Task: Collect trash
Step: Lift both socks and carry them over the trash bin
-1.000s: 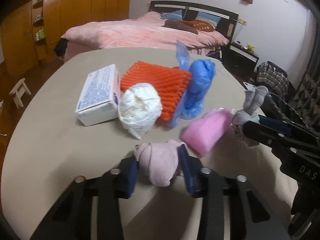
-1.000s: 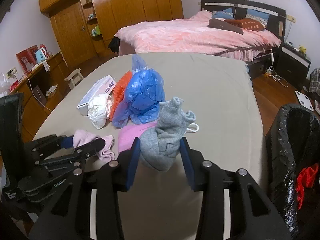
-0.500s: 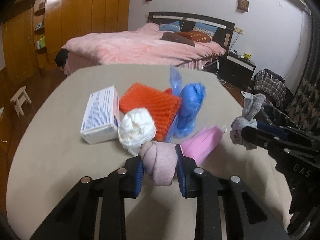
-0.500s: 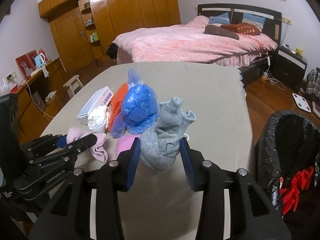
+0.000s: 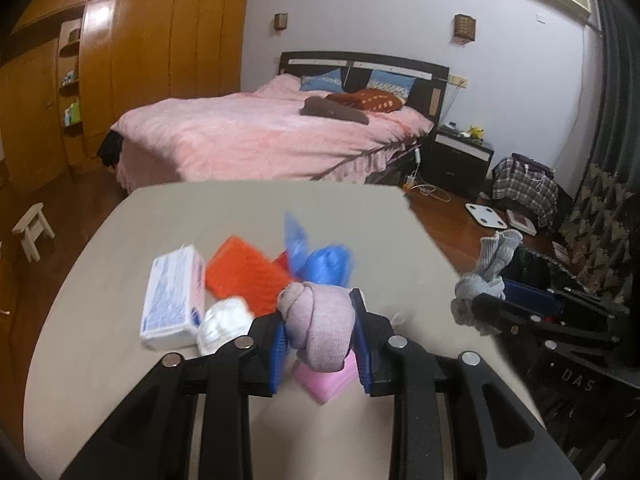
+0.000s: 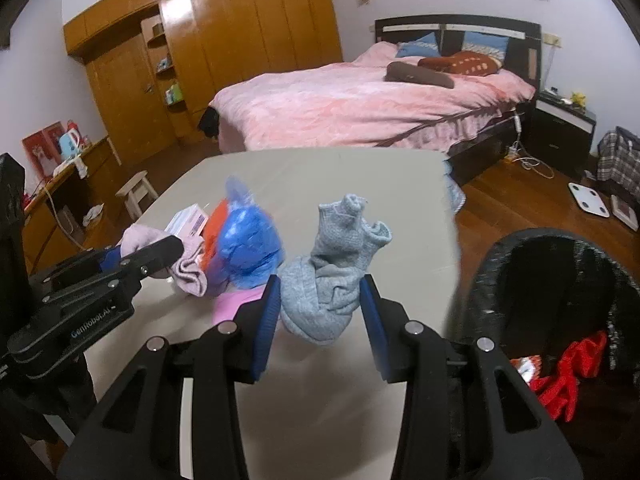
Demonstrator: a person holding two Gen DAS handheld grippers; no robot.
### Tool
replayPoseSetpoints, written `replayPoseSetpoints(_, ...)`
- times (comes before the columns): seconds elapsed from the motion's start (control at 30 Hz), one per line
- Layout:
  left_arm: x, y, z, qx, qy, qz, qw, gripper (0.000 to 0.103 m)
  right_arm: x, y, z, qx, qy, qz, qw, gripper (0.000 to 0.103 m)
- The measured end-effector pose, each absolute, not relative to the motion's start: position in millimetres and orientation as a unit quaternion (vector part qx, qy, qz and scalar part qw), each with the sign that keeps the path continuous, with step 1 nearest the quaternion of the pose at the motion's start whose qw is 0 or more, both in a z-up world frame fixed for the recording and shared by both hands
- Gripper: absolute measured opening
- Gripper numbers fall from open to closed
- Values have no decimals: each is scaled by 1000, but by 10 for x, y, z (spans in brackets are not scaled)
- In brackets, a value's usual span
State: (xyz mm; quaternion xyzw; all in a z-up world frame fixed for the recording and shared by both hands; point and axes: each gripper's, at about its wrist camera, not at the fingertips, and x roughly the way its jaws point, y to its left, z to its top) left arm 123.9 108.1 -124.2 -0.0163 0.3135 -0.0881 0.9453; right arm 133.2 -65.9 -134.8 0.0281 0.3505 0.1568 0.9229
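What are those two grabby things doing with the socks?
A person is tidying up with a gripper in each hand. The left gripper is shut on a rolled pink sock, held above the table. The right gripper is shut on a grey sock, close to the black trash bag beside the table. A white box, an orange pad, a blue plastic bag and a white wad are on the table.

Beige table (image 5: 100,300) bears box (image 5: 172,300), orange pad (image 5: 244,280).
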Motion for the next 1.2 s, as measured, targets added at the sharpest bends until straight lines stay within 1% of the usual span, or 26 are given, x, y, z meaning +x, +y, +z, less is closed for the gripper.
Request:
replayPoseSetpoints(0.5,1416,261,-868,-11,273,-166,947,28,1149,-1483,-1076,41,325,77,942,39)
replayPoseSetpoints(0.9,1377,-418,-719,-4,253,-232,939,28,932,-2271,-932,60,302,-7,951,39)
replayPoseSetpoints(1.2,1325,-860,-684,3,249,-276,928,28,757,-2650,-927,66,296,-49,952,40)
